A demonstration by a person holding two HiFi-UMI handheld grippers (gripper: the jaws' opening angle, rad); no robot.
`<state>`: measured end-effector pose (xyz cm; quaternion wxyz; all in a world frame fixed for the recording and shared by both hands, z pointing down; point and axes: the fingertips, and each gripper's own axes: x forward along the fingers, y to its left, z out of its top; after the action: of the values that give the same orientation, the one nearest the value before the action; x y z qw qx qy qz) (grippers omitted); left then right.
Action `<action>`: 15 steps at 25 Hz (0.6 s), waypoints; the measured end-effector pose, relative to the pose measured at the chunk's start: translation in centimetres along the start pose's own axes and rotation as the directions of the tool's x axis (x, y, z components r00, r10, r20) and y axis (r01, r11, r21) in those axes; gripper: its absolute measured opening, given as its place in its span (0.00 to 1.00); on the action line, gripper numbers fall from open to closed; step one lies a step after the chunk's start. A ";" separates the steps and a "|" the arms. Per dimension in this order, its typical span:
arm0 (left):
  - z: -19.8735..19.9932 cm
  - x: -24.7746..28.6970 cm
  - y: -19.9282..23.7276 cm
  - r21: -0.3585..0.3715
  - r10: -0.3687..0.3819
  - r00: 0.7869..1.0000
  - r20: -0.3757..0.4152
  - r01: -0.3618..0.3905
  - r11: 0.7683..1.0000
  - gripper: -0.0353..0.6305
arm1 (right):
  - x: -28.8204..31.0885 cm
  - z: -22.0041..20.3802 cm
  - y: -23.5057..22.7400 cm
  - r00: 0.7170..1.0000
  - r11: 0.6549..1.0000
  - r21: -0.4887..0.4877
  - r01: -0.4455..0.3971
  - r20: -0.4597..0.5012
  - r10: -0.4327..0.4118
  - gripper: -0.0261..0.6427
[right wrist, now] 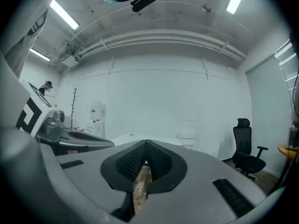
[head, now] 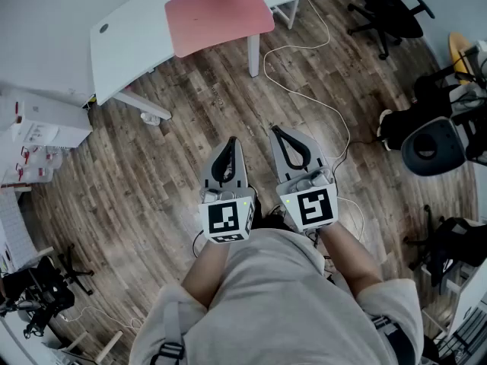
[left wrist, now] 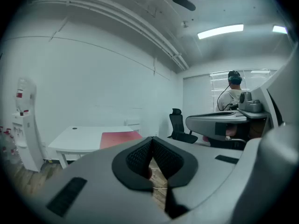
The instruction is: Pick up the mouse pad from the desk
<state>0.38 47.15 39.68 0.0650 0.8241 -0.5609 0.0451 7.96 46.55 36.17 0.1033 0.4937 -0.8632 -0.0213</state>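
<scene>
A pink mouse pad (head: 219, 14) lies flat on the white desk (head: 133, 40) at the top of the head view, reaching the desk's near edge. It also shows as a pink strip, the mouse pad (left wrist: 119, 138), on the desk (left wrist: 79, 141) in the left gripper view. Both grippers hang side by side over the wooden floor, well short of the desk. My left gripper (head: 230, 144) is shut with nothing in it. My right gripper (head: 280, 133) is likewise shut and empty. The right gripper view shows its closed pads (right wrist: 159, 160) and only a sliver of the desk behind them.
A white cable (head: 304, 90) snakes across the floor from the desk's right leg (head: 254, 55). Black office chairs (head: 388, 10) stand at the right, another chair (left wrist: 180, 125) is by the wall. White boxes (head: 34, 124) sit at the left. A person (left wrist: 231, 94) sits far off.
</scene>
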 end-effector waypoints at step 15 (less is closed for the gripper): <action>-1.4 7.4 8.9 0.044 -0.138 0.985 -0.105 0.143 0.989 0.07 | 12.2 -0.9 0.5 0.992 0.994 -0.105 0.004 -0.126 -0.017 0.10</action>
<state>-5.19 37.34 42.69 0.0754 0.8596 -0.4960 0.0968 1.75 36.42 39.04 0.1835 0.4925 -0.8500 -0.0357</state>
